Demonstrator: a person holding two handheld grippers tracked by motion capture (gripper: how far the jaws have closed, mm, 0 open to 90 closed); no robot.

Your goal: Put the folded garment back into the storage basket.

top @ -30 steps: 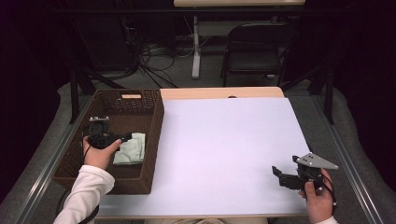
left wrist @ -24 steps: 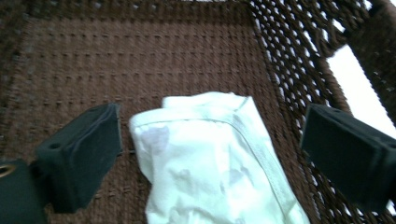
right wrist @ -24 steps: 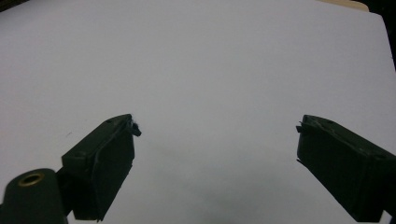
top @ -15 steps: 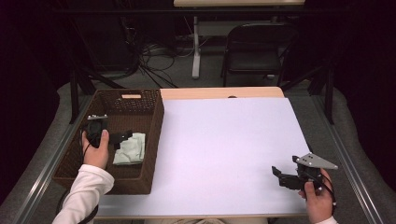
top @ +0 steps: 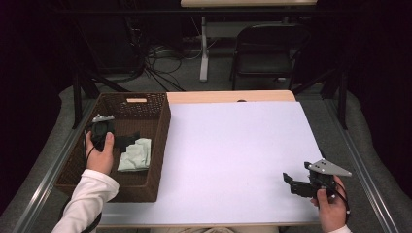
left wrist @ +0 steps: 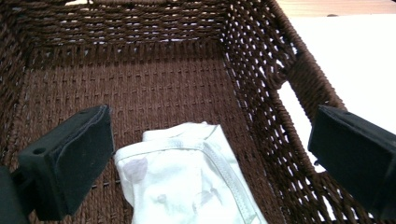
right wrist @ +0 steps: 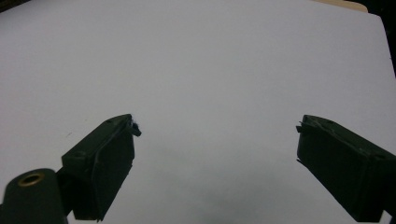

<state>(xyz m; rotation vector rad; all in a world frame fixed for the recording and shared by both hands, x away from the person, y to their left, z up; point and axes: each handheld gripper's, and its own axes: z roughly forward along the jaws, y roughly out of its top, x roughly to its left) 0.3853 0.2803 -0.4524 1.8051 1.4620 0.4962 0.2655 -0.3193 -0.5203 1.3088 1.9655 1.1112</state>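
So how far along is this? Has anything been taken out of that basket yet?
Nothing looks done yet: the white table has nothing laid on it. In hand: the left hand-held gripper is inside the brown basket, jaws wide open around the pale folded cloth lying on the bottom, not gripping it. The right hand-held gripper waits open over the table. Grasping and lifting the cloth probably remain.
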